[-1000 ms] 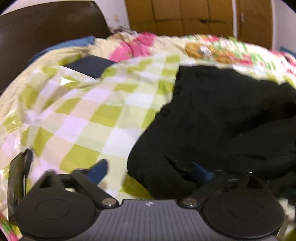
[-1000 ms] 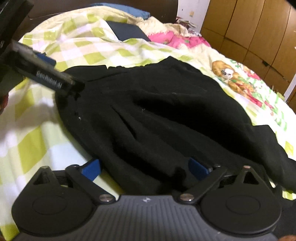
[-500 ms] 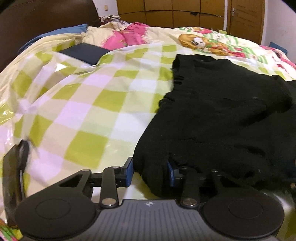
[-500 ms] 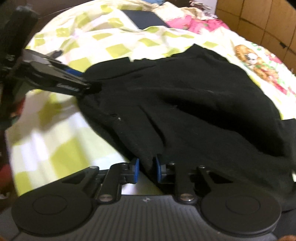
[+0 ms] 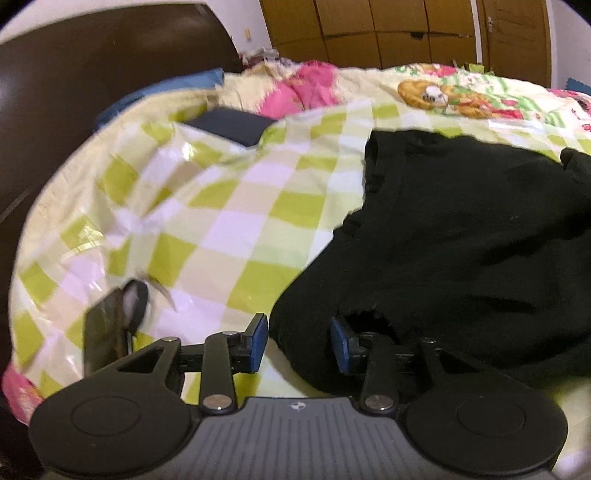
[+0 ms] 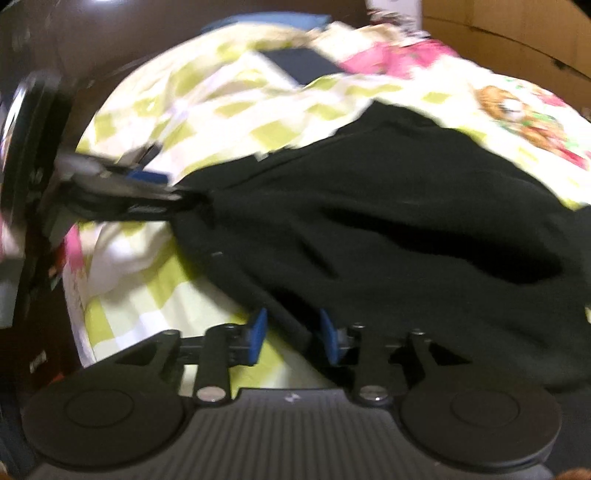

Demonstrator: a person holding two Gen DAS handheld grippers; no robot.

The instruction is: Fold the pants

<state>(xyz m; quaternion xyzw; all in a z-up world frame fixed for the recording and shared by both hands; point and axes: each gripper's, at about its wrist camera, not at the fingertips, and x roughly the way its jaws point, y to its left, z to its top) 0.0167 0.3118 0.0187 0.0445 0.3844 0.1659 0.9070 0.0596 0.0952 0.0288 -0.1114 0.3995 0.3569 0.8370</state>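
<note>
The black pants (image 5: 461,236) lie bunched on the green-and-white checked bedspread (image 5: 229,221). My left gripper (image 5: 298,343) is shut on a thick fold at the pants' near left edge, its blue pads pressed against the bunched cloth. My right gripper (image 6: 291,338) is shut on the pants (image 6: 388,229) at their near edge. In the right wrist view the left gripper (image 6: 122,188) shows at the left, gripping the pants' left edge. Both views are motion-blurred.
A dark blue flat object (image 5: 232,125) lies on the bedspread near the dark headboard (image 5: 92,81). A pink and cartoon-print quilt (image 5: 443,92) covers the far side. Wooden wardrobe doors (image 5: 406,29) stand behind the bed. A phone-like dark object (image 5: 110,325) sits at the left of my left gripper.
Both grippers closed from wide open onto the pants' near edge a second ago. Since then both have drawn back and lifted, pulling the cloth with them.
</note>
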